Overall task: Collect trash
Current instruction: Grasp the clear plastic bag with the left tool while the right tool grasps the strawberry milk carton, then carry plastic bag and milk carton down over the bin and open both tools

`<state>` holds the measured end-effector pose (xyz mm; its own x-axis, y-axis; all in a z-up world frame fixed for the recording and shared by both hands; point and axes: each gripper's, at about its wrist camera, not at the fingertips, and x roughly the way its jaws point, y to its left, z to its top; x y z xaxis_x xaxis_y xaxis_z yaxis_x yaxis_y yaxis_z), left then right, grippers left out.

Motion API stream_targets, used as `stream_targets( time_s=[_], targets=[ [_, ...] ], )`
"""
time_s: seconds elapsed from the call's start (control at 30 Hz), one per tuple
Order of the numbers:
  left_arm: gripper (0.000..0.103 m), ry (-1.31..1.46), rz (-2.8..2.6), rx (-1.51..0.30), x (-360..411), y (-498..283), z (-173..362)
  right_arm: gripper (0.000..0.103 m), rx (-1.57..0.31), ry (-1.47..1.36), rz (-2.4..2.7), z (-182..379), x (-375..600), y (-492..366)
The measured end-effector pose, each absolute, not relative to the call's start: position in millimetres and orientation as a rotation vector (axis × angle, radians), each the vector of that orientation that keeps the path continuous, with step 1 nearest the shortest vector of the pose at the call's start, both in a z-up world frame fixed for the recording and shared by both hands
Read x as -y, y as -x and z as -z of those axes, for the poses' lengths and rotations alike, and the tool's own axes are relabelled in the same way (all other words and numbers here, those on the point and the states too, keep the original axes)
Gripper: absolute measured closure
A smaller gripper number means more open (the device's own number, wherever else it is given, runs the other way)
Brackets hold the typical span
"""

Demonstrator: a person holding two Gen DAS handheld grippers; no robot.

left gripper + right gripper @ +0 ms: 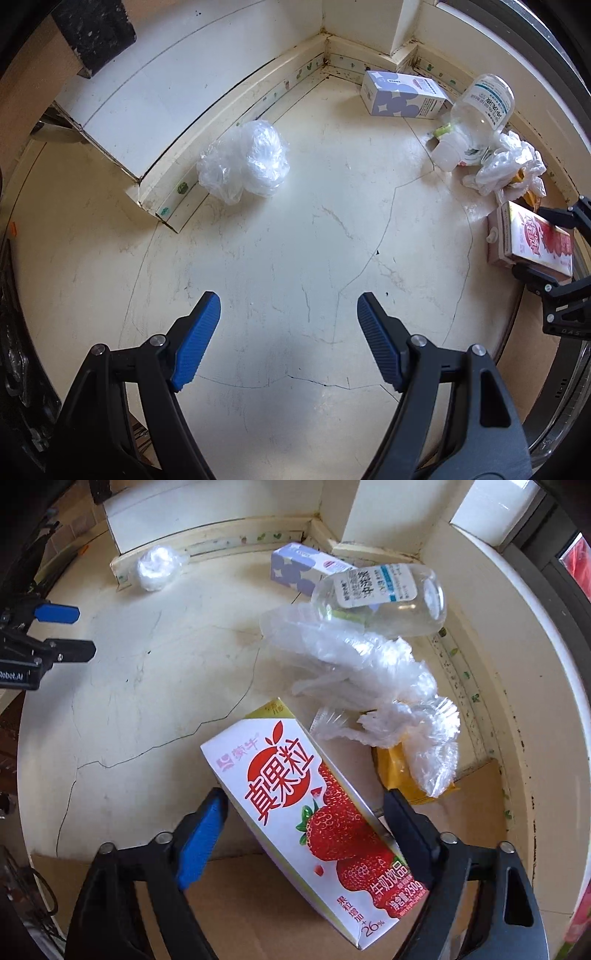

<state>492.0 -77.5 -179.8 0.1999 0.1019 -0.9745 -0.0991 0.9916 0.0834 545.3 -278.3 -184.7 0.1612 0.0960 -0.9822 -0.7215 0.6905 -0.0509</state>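
Left wrist view: left claw (289,314) points down over bare, cracked cream marble floor (295,258), ribbed blue pads spread wide, nothing between them. A crumpled clear plastic bag (243,162) lies ahead by the baseboard. Farther right: a white-and-lilac box (402,95), a clear bottle (476,114) with a printed label, tipped over, and wrinkled film (506,166). The strawberry milk carton (532,240) sits at the right edge, between the right claw's black fingers.

Right wrist view: right claw (306,808) straddles the carton (314,812), a glossy white paperboard brick with red strawberries, reading "真果粒", "牛奶饮品", "250g", "26%". Jaws stand apart; whether the pads touch its sides cannot be told. It lies partly on brown cardboard (258,915). Beyond it: crinkled film (388,686) over a yellow wrapper (399,771).
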Motion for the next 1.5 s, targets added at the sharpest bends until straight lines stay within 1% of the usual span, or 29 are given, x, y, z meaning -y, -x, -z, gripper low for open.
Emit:
stream_targets(
  time_s=[0.03, 0.13, 0.3, 0.5, 0.7, 0.87, 0.9, 0.93, 1.0, 1.03, 1.07, 1.17, 1.23, 1.37, 1.5],
  targets=[
    [0.029, -0.002, -0.139, -1.356, 77, -495, 179, 0.032, -1.278, 0.602, -0.637, 185, 277, -544],
    [0.029, -0.011, -0.130, -1.333, 78, -506, 178, 0.041, -1.271, 0.574, -0.612, 182, 274, -544],
    [0.029, -0.056, -0.106, -1.273, 81, -523, 178, 0.044, -1.270, 0.413, -0.573, 170, 278, -545],
    [0.029, -0.165, -0.191, -1.200, 83, -541, 198, 0.046, -1.242, 0.154, -0.563, 159, 290, -534],
    [0.029, -0.131, -0.361, -1.095, 81, -550, 214, 0.046, -1.223, 0.065, -0.532, 158, 296, -513],
    [0.029, -0.064, -0.454, -1.054, 83, -565, 226, 0.046, -1.212, 0.052, -0.534, 155, 299, -501],
    [0.031, -0.038, -0.465, -1.048, 82, -567, 227, 0.046, -1.211, 0.051, -0.533, 154, 301, -498],
    [0.036, -0.009, -0.478, -1.043, 80, -569, 228, 0.046, -1.210, 0.050, -0.532, 155, 303, -497],
    [0.052, 0.081, -0.487, -1.041, 72, -572, 229, 0.046, -1.213, 0.044, -0.528, 155, 305, -497],
    [0.066, 0.122, -0.488, -1.040, 70, -573, 229, 0.046, -1.216, 0.038, -0.529, 156, 306, -497],
    [0.074, 0.155, -0.487, -1.041, 68, -573, 230, 0.046, -1.215, 0.034, -0.530, 156, 307, -496],
    [0.079, 0.171, -0.478, -1.042, 69, -569, 231, 0.046, -1.212, 0.035, -0.530, 154, 308, -494],
    [0.081, 0.162, -0.463, -1.041, 72, -564, 230, 0.047, -1.210, 0.033, -0.528, 151, 309, -490],
    [0.082, 0.148, -0.416, -1.087, 78, -553, 226, 0.047, -1.206, 0.014, -0.525, 142, 309, -482],
    [0.083, 0.107, -0.335, -1.126, 91, -527, 211, 0.047, -1.207, -0.016, -0.518, 130, 308, -471]
  ],
)
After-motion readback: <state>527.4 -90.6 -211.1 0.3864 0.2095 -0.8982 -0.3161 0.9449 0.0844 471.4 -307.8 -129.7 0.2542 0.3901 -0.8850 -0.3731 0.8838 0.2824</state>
